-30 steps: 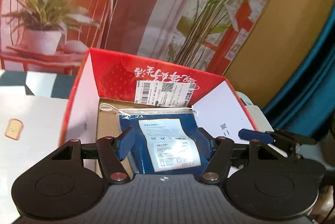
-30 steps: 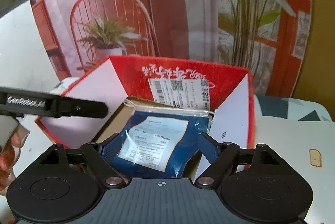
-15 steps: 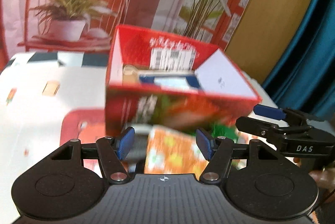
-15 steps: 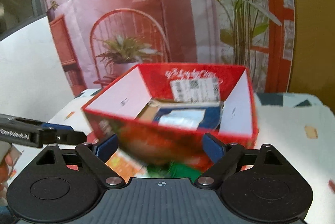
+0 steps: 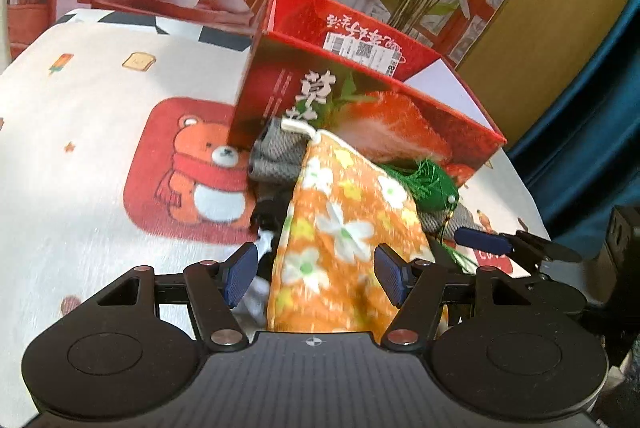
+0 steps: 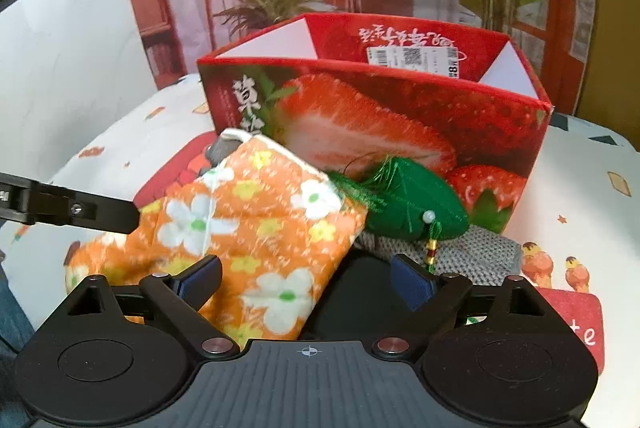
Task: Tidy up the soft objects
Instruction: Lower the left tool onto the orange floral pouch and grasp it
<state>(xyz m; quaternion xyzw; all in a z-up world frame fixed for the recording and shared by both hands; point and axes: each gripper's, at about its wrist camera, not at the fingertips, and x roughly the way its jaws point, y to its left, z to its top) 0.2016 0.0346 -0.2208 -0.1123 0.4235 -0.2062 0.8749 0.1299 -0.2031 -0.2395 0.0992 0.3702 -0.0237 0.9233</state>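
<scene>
An orange flowered cloth pouch point(image 5: 340, 240) lies on top of a pile of soft things in front of an open red strawberry box point(image 5: 360, 108). My left gripper point(image 5: 314, 274) is open, its jaws either side of the pouch's near end, not closed on it. A green tasselled sachet point(image 6: 416, 204) and a grey knitted piece point(image 6: 460, 252) lie beside the pouch point(image 6: 248, 232). My right gripper point(image 6: 306, 282) is open and empty, just short of the pile and the box point(image 6: 380, 116). It also shows in the left wrist view point(image 5: 500, 244).
The table carries a white cloth with a red bear patch point(image 5: 188, 168). A black item point(image 6: 352, 300) lies under the pile. A backdrop with a printed chair and plants stands behind the box. A teal curtain point(image 5: 592, 132) hangs at the right.
Both grippers have pulled back and dropped from over the box's inside, where a blue packet lies, to the pile in front of it. Both stayed open.
</scene>
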